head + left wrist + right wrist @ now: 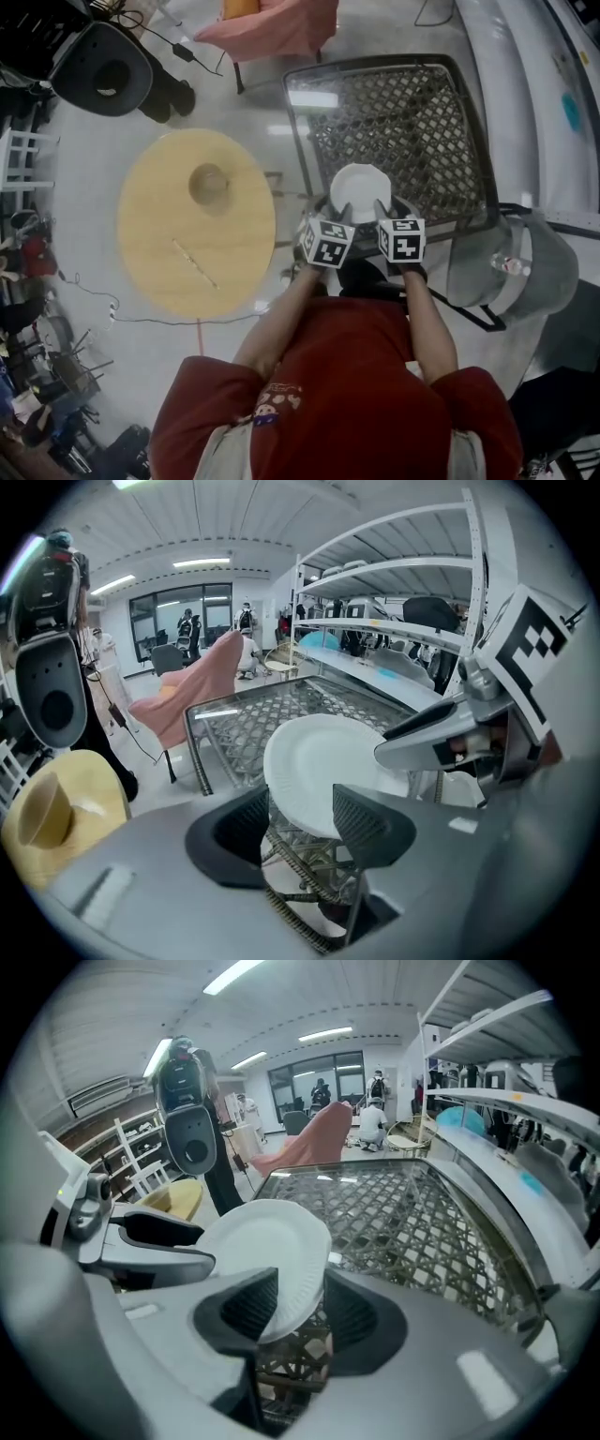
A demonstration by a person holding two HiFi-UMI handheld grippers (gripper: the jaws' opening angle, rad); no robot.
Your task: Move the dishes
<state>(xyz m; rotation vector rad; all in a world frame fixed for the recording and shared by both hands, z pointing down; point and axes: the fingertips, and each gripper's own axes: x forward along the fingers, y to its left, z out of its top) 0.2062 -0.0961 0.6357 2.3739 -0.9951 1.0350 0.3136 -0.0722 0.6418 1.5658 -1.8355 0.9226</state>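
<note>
Both grippers held 1 white plate (361, 187) between them, above the near edge of a glass-topped wicker table (403, 112). Plate was off the surface and tilted, far rim higher than near rim.

Left gripper (344, 214) had the plate's near-left rim. In the left gripper view the jaws stood fairly wide w/ the rim filling the gap, and both pads looked to be on it, so grasping the plate. Right gripper (382, 210) had the near-right rim. In the right gripper view the 2 pads were clamped on the rim, 1 each side. The 2 marker cubes sat close together, just in front of the person's red shirt (347, 375).

Left of the wicker table, apart from it, stood a round yellow table (155, 253) w/ a tan cup (208, 184) near its far side and a thin stick (195, 263) nearer the middle; couldn't tell what the stick was. A pink cloth (272, 26) hung over a chair beyond the wicker table. In the left gripper view, white shelving (394, 569) ran along the right behind the table. Under the tabletop something white showed through the weave, too hidden to name.
</note>
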